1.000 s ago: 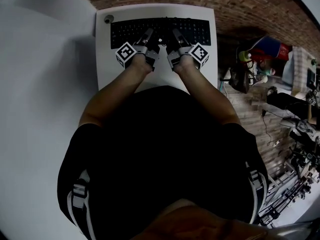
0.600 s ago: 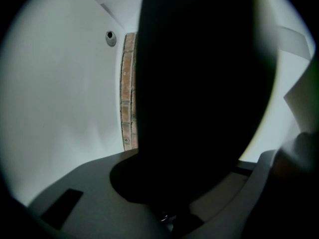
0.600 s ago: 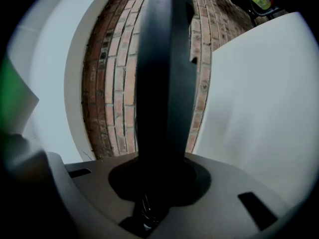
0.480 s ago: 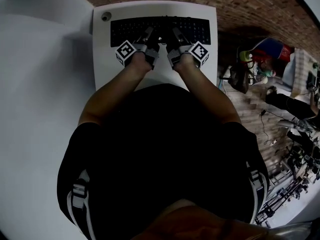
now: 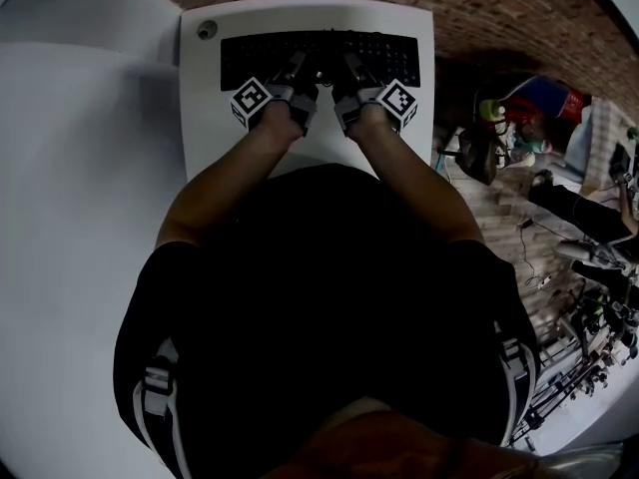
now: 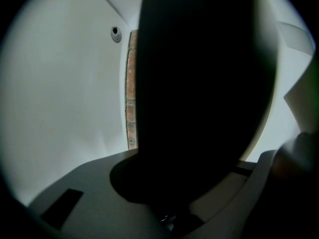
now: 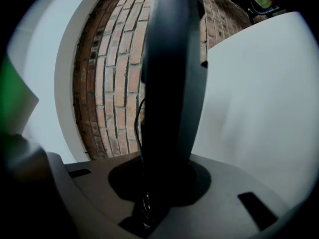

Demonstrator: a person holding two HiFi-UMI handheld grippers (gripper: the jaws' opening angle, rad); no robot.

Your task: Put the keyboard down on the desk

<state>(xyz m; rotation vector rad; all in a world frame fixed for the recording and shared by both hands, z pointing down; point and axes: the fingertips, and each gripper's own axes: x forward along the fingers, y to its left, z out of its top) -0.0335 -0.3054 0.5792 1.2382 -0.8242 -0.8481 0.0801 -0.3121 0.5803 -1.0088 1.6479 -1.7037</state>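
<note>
We held the black keyboard (image 5: 319, 60) by its near long edge, with our left claw (image 5: 293, 69) and right claw (image 5: 350, 68) both clenched on it side by side near its middle. In each gripper view its dark slab stood edge-on between the jaws and ran straight ahead of the claw. Under both claws lay the white table (image 5: 205, 128). We could not tell whether the keyboard touched it. Ahead and to the left of the left claw was a round hole (image 5: 207, 29) in the table's corner. Past the table's far edge, beyond both claws, ran the brick floor (image 5: 479, 8).
</note>
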